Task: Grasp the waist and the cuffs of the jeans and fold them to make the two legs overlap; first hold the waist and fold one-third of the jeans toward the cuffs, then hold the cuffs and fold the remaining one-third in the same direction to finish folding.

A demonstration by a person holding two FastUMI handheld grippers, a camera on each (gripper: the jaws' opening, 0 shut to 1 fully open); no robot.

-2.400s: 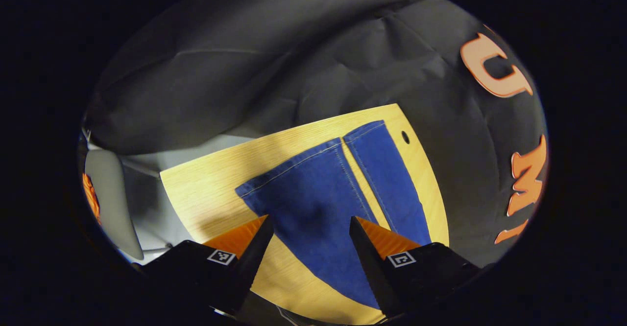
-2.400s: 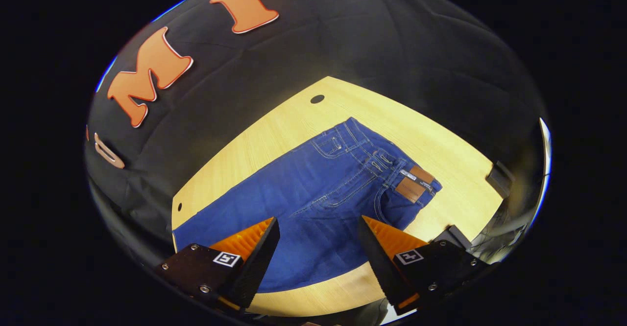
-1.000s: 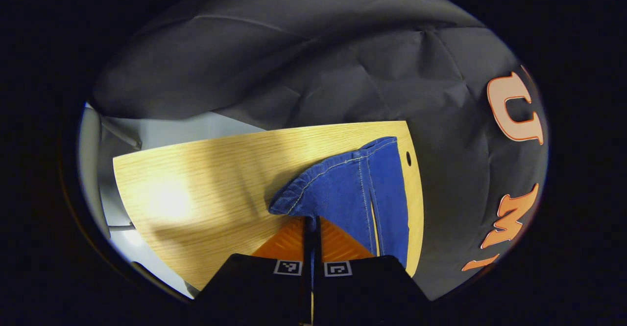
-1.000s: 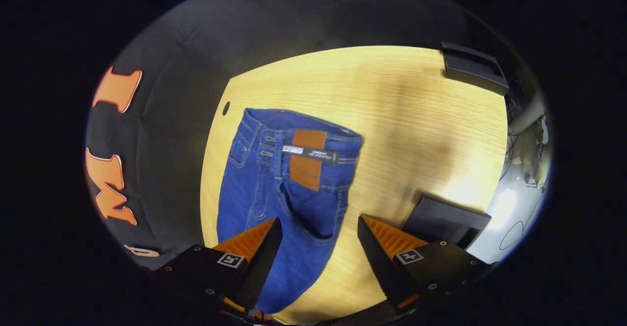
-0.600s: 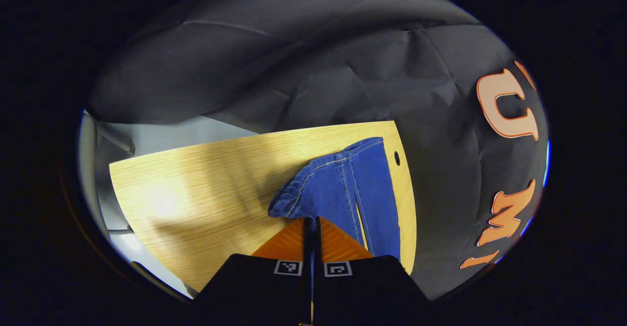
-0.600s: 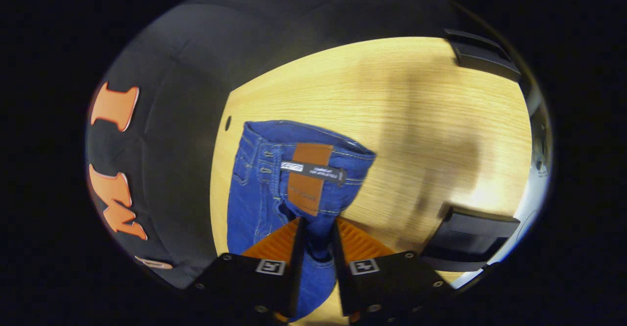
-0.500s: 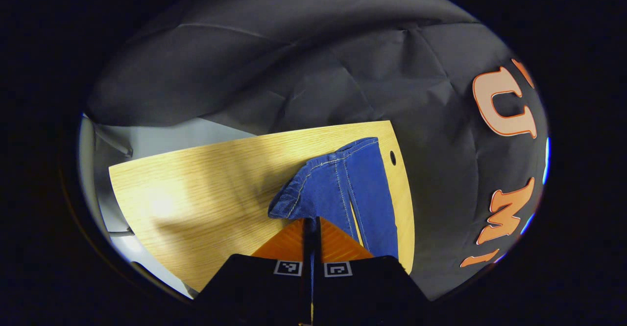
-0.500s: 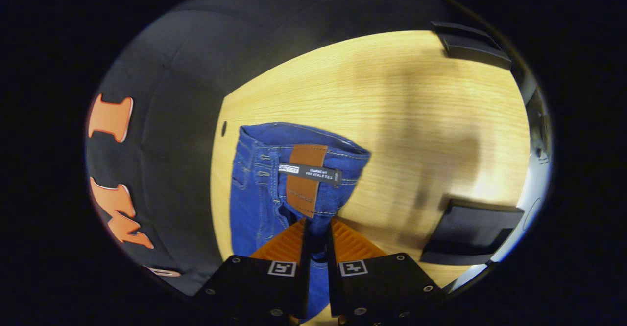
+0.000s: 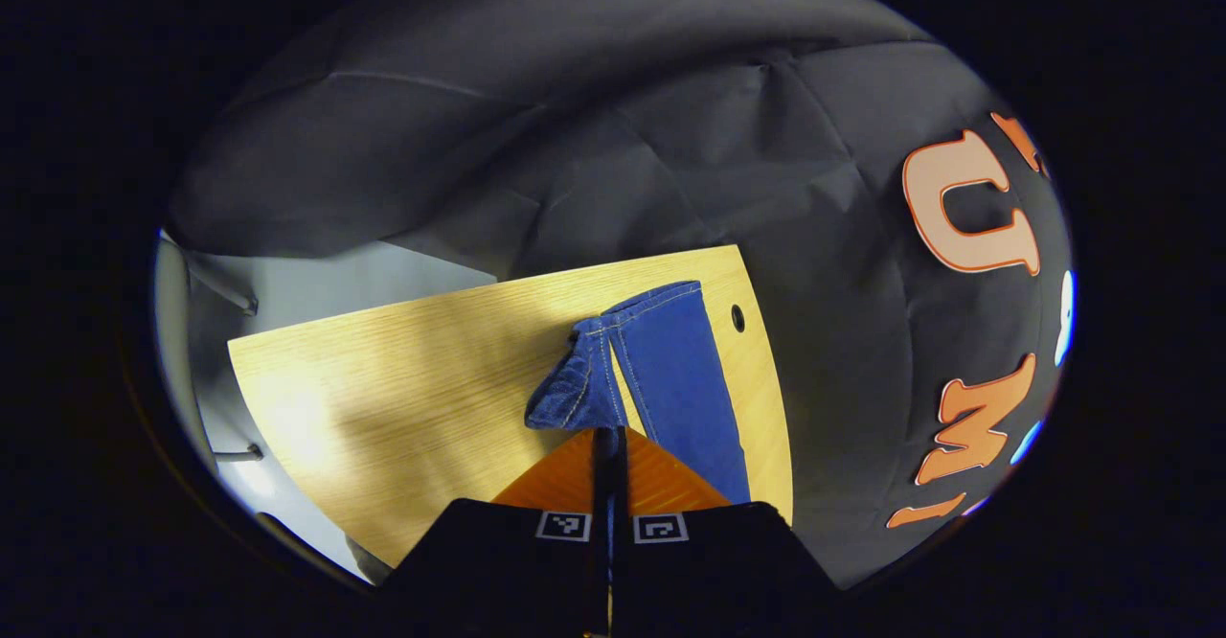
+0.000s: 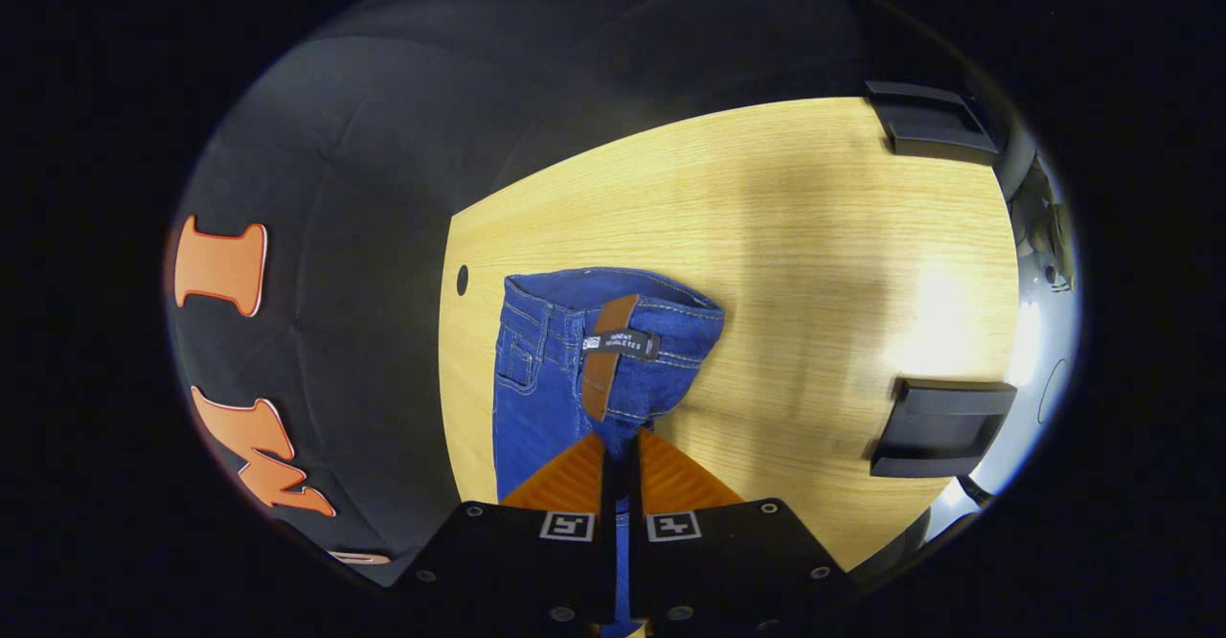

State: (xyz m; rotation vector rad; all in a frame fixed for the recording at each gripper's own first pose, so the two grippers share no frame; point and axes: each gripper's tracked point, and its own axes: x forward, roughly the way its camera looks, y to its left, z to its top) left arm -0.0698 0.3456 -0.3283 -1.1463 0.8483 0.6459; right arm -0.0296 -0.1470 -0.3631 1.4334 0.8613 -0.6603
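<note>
Both grippers pinched jeans on wooden table in dark-cloth booth.
Left gripper (image 9: 608, 432) was clamped on the near cuff (image 9: 575, 394), lifted off the table (image 9: 402, 370); the far leg lay flat toward 1 o'clock. Right gripper (image 10: 621, 442) was clenched on the waist (image 10: 613, 351), bunched above the table (image 10: 814, 236); two black blocks (image 10: 939, 422) at 1 and 3 o'clock, black cloth wall (image 10: 383, 188) behind.

Blue jeans (image 10: 551, 379) lie on the counter's far side, near edge of cuff (image 9: 584, 384) and waist (image 10: 661, 336) lifted.
</note>
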